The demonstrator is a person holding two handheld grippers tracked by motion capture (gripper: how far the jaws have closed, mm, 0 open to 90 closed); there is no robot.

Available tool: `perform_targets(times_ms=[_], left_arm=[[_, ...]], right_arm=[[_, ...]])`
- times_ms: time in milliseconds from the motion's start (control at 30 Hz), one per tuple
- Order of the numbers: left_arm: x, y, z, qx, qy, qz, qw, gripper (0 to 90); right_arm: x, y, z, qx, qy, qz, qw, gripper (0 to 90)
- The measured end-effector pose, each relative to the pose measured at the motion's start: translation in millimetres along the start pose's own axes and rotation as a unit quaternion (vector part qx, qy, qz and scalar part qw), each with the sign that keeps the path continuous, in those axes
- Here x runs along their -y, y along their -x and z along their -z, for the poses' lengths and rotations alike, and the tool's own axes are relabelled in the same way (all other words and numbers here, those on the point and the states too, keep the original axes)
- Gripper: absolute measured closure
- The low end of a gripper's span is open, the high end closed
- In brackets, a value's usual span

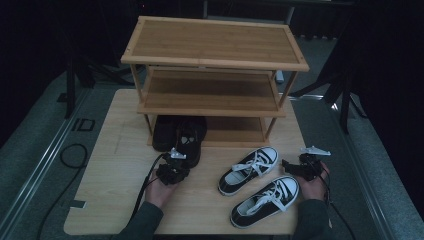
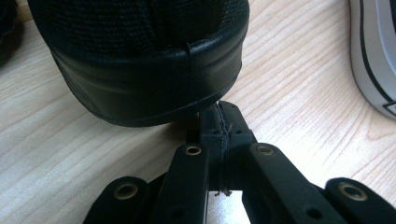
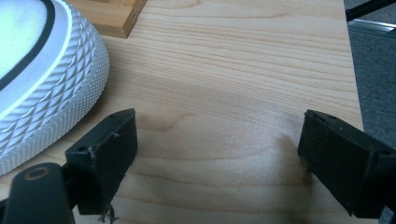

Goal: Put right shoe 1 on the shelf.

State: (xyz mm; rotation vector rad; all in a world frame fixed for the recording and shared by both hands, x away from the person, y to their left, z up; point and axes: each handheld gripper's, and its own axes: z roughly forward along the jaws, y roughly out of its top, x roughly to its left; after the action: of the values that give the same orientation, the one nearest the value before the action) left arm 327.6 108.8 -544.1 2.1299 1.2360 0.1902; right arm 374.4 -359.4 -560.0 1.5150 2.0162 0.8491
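high view looks down on a light wooden table [image 1: 115,170] with a three-tier wooden shoe rack [image 1: 215,70] standing toward its far edge. a pair of black shoes sits at the left end of the rack's bottom shelf; the right-hand black shoe [image 1: 191,137] juts out past the shelf toward the person. the left gripper [image 1: 175,162] sits just at that shoe's near end, held by the person's left hand [image 1: 160,190] near the middle of the table's near half. left gripper view shows its two black jaws pressed together with nothing between them, their tips right at the rubber rim of the black shoe [image 2: 140,60], touching or all but touching it.

two black-and-white sneakers lie on the table's right half, in front of the rack: the far sneaker [image 1: 249,170] and the near sneaker [image 1: 265,201], side by side, toes pointing to the far right. the right gripper [image 1: 287,165] hovers near the table's right edge, just beside the sneakers' toes. right gripper view shows its jaws spread wide over bare wood, with a white textured toe cap [image 3: 51,88] just to the left of one jaw, not touching it.
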Motion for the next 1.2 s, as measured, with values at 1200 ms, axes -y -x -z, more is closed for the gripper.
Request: perform_targets(times_ms=[1200], left_arm=[[-41.6, -36.6, -27.7, -0.016, 0.014, 0.080, 0.9965, 89.2]], right_arm=[[-0.1, -0.1, -0.1, 0.000, 0.001, -0.001, 1.0000, 11.8]])
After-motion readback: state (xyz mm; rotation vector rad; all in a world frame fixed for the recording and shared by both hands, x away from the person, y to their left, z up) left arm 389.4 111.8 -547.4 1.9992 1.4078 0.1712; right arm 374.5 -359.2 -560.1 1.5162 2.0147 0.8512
